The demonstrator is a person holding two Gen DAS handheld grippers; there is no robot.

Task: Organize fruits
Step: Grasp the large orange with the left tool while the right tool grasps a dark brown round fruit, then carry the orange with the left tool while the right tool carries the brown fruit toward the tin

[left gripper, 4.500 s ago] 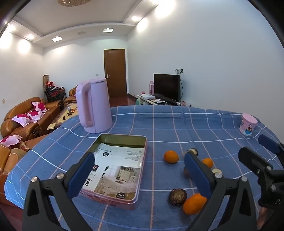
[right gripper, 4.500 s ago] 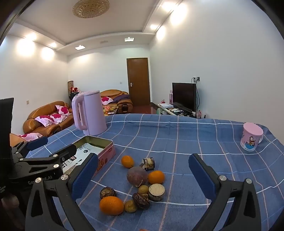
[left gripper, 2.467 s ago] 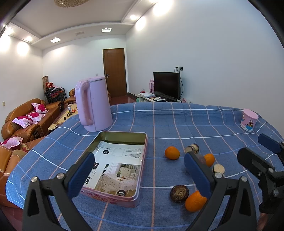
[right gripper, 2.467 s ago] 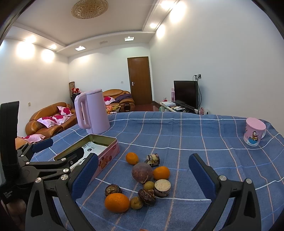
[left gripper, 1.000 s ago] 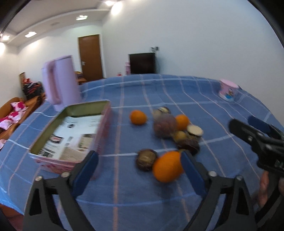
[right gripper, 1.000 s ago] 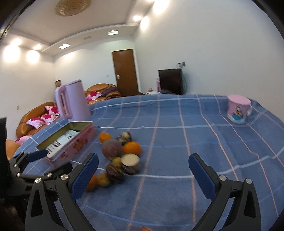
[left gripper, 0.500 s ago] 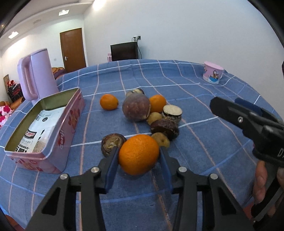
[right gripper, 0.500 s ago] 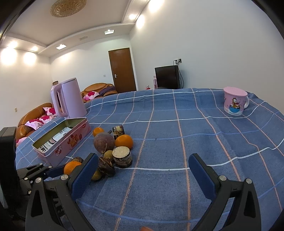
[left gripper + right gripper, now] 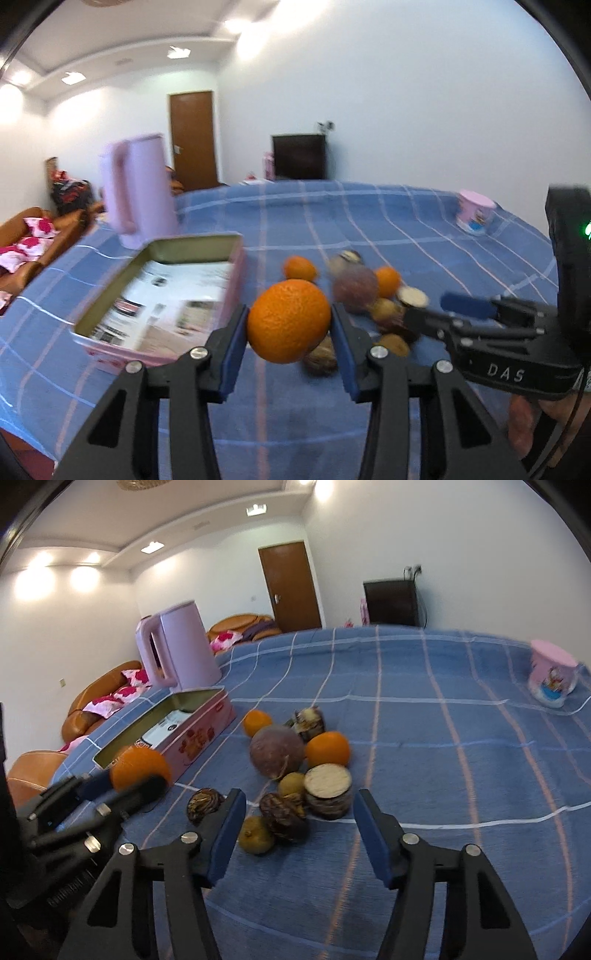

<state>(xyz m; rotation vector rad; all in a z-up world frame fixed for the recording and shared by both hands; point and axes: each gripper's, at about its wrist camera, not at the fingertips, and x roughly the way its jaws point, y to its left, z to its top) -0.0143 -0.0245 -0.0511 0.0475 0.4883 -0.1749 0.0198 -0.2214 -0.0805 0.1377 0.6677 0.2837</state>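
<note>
Change: since half a second ago the large orange [image 9: 289,320] has left the cloth and now hangs in the air, clamped in the left tool [image 9: 289,332]; the right tool [image 9: 300,829] has narrowed its gap and dipped toward the fruit pile.
Left tool: closed on the large orange, blue pads [image 9: 233,345] pressing its two sides, held just beside the near right wall of the pink tin [image 9: 236,275].
Right tool: jaws apart and gripping nothing, poised over a dark wrinkled fruit [image 9: 283,815] and a small yellow-brown fruit [image 9: 255,835] at the near end of the pile.
Pile: purple round fruit [image 9: 276,752], two small oranges [image 9: 327,748] and a cut-topped piece [image 9: 328,785], all touching, mid-surface [image 9: 443,760].
Slip risk: the round peel sits between flat pads; a quick swing toward the tin could roll it out.
Clash risk: both tools work close together; the right one descending could knock the clustered fruits and send them rolling toward the near edge.
Tin risk: a low carry may strike the tin's rim.
</note>
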